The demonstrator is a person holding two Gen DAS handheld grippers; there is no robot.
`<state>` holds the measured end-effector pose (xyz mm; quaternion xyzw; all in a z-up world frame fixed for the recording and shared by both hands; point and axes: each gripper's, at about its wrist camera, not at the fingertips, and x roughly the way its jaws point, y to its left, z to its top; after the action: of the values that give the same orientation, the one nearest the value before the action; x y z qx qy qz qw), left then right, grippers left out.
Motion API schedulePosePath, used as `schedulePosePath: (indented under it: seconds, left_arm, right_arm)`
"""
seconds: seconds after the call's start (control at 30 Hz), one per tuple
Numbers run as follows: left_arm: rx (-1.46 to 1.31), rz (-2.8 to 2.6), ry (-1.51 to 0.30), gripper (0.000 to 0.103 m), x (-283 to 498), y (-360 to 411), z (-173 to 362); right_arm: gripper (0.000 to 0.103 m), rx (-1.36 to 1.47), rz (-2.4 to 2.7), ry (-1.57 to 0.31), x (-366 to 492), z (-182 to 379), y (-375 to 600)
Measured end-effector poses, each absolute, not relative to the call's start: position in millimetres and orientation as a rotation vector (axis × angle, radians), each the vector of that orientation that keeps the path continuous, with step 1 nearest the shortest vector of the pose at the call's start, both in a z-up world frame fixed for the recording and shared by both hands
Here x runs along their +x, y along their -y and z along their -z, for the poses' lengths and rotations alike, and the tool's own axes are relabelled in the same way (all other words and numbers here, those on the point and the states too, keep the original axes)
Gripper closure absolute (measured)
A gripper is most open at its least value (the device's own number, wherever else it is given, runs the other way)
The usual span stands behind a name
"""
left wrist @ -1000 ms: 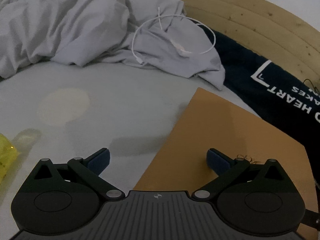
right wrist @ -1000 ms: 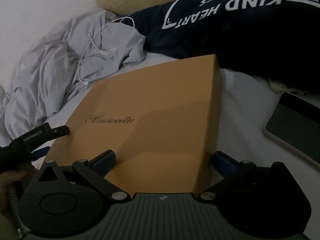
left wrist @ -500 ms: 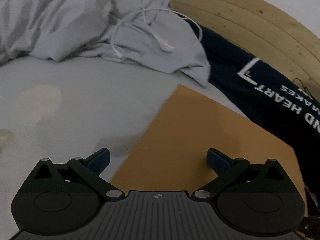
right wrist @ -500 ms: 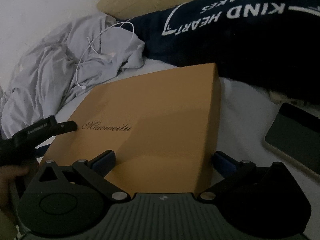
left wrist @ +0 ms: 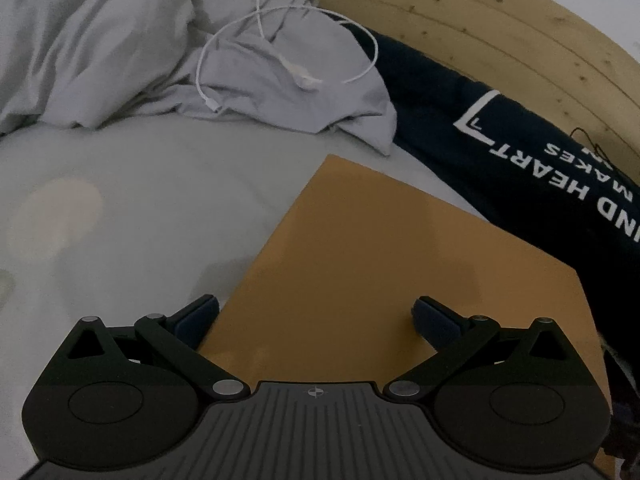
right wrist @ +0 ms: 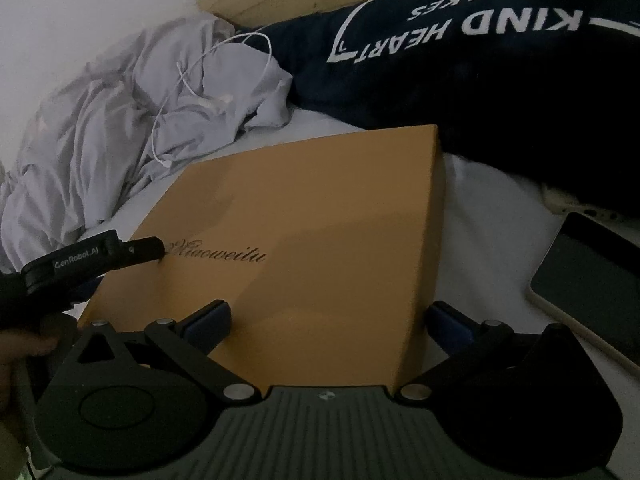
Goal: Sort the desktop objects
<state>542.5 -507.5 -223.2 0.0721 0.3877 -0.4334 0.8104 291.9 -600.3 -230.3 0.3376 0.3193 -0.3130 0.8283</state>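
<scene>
A flat tan box (right wrist: 312,240) (left wrist: 400,280) with script lettering lies on the white bed sheet. My right gripper (right wrist: 328,320) is open, its left finger over the lid and its right finger just past the box's right side. My left gripper (left wrist: 316,316) is open too, straddling the box's left edge, and shows in the right wrist view (right wrist: 80,264) as a black finger reaching over the lid from the left. A white charging cable (left wrist: 288,68) (right wrist: 200,100) lies looped on crumpled grey cloth (left wrist: 160,40).
A dark navy garment (right wrist: 500,60) (left wrist: 520,152) with white lettering lies behind the box against a wooden headboard (left wrist: 500,20). A phone (right wrist: 592,280) rests face up at the right. A pale round patch (left wrist: 56,220) marks the sheet at left.
My left gripper has shifted right, so more of the box lies between its fingers and the yellow object has left view. My right gripper has crept slightly forward over the box.
</scene>
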Motion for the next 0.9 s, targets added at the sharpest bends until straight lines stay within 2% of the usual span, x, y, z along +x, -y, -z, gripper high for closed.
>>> schedulePosePath:
  seconds: [0.47,0.9]
  left_arm:
    - [0.142,0.793,-0.918,0.0,504.5,472.5,208.0]
    - [0.179,0.64,-0.885,0.0,478.2,420.3,168.3]
  right_arm:
    - [0.0,0.728,0.679,-0.75,289.2,221.0,600.8]
    - [0.0,0.636,0.569,-0.758,296.4,196.5,573.9]
